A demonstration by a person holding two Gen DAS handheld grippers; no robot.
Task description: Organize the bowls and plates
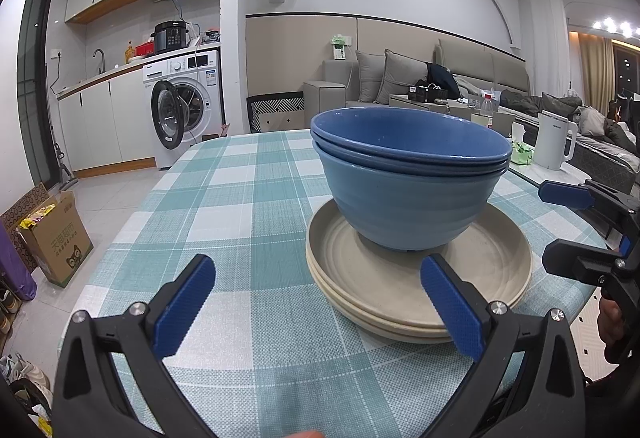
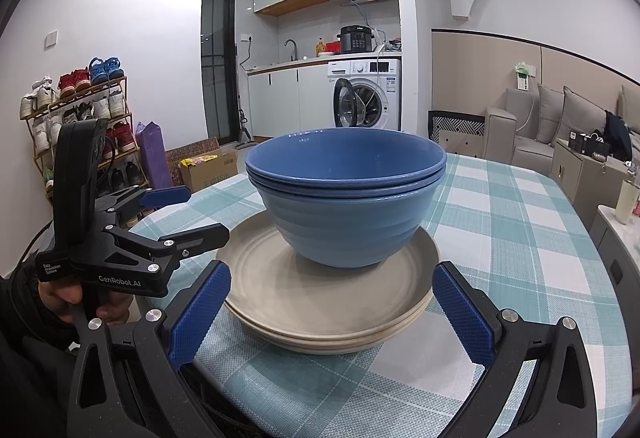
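Observation:
Nested blue bowls (image 1: 408,182) (image 2: 346,198) stand upright on a stack of beige plates (image 1: 492,270) (image 2: 280,286) on the checked tablecloth (image 1: 240,222). My left gripper (image 1: 316,306) is open, just short of the plates' near-left edge, its right finger in front of the plate rim. My right gripper (image 2: 332,312) is open too, its fingers on either side of the plates' near rim. Each gripper shows in the other's view: the right one (image 1: 560,226) at the stack's right, the left one (image 2: 192,214) at its left. Neither holds anything.
A white kettle (image 1: 554,144) and a green bag (image 1: 520,154) sit beyond the table's far right. A washing machine (image 2: 366,98), shoe rack (image 2: 76,126) and cardboard box (image 1: 56,238) stand around the room. A sofa (image 1: 400,78) lies behind.

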